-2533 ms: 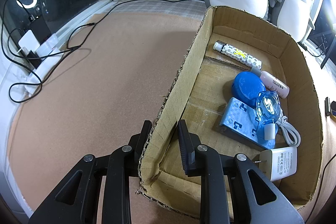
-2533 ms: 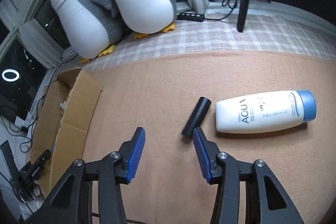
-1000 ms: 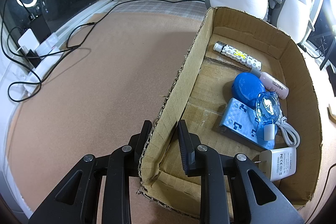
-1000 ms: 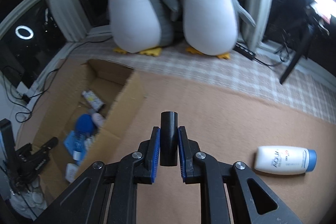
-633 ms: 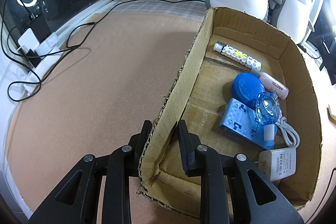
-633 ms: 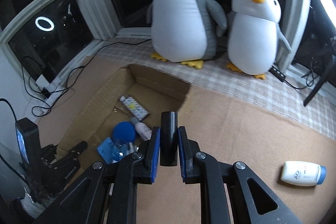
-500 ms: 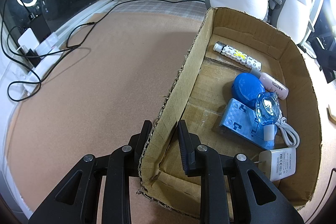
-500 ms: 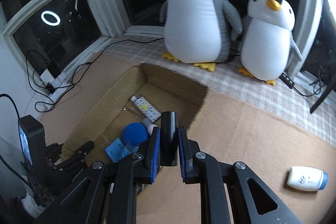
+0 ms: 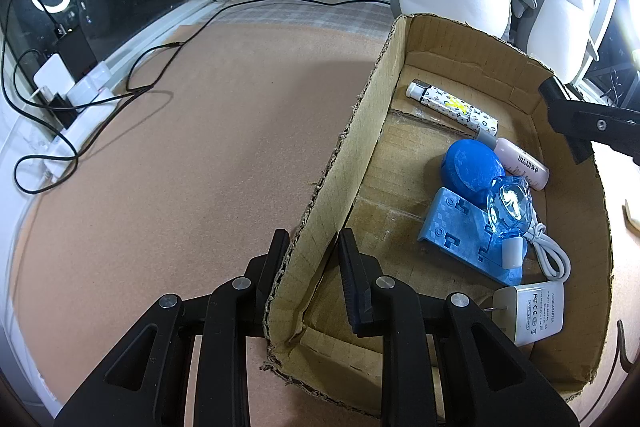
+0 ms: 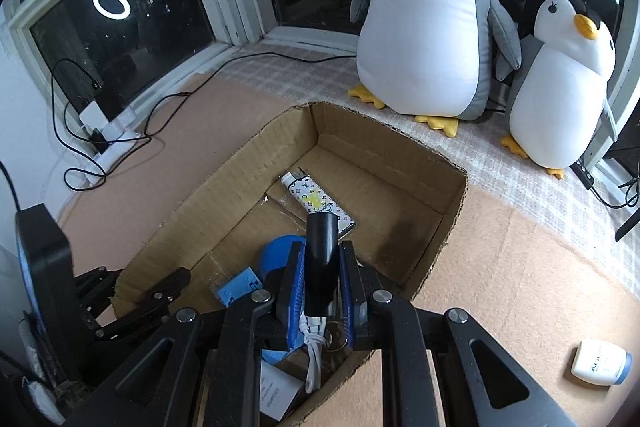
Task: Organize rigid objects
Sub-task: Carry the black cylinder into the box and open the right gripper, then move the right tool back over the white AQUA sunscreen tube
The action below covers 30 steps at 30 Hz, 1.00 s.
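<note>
My left gripper (image 9: 310, 247) is clamped on the left wall of the cardboard box (image 9: 352, 155) – and my right gripper (image 10: 322, 269) pinches a black tube (image 10: 320, 259), held above the box's inside.

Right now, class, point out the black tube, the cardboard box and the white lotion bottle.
black tube (image 10: 321, 259), right wrist view, middle of its body.
cardboard box (image 9: 348, 163), left wrist view, left wall.
white lotion bottle (image 10: 598, 363), right wrist view, white body.
</note>
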Tool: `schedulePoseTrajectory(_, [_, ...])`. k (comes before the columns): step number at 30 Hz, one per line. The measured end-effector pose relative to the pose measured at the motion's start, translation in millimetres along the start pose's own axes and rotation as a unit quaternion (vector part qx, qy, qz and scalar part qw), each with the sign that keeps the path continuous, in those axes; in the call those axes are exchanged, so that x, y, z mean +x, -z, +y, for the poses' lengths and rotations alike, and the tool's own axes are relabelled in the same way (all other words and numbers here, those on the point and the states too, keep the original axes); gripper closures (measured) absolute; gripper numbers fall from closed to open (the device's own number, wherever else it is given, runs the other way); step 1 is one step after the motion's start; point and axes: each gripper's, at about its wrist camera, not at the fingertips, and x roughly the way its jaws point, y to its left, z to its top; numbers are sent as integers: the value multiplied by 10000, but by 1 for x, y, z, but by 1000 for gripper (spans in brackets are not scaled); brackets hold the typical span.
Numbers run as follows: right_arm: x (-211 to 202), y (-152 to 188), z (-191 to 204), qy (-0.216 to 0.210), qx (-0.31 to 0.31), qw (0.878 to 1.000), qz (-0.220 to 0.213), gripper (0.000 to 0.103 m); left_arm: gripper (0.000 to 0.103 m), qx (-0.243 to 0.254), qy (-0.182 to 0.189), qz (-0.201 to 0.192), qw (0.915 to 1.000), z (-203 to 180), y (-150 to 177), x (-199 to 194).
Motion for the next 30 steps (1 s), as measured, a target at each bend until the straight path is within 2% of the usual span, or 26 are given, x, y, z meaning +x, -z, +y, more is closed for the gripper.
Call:
schedulePoseTrajectory(7, [6,-1,2,-15,-75,10000,51,88,81,1,-2,-1,10000,1,0,0])
schedulePoseTrajectory(9, [7,-2,4,14,-112,9999,41,83,81,1,-1,-1,10000,0,0,0])
schedulePoseTrajectory(10, [7,-2,4,10,-124,9999,17,76,81,-1,0,-2,10000,0,0,0])
schedulePoseTrajectory(11, [6,-3,5,7,-136,9999,0,65,81,-1,1,-2,10000,0,0,0])
schedulePoseTrajectory(12, [6,-3,5,8,-152,9999,-27,59,81,0,0,-3,10000,0,0,0])
schedulePoseTrajectory(14, [5,-3,6,11,-180,9998,-77,37,81,0,1,-2,10000,0,0,0])
schedulePoseTrajectory(20, [7,-6,6,41,-182,9998,-55,33,81,3,1,-4,10000,0,0,0])
schedulePoseTrajectory(30, [-7,-2,-6,67,-58,9999,-136,33,81,2,-3,-4,10000,0,0,0])
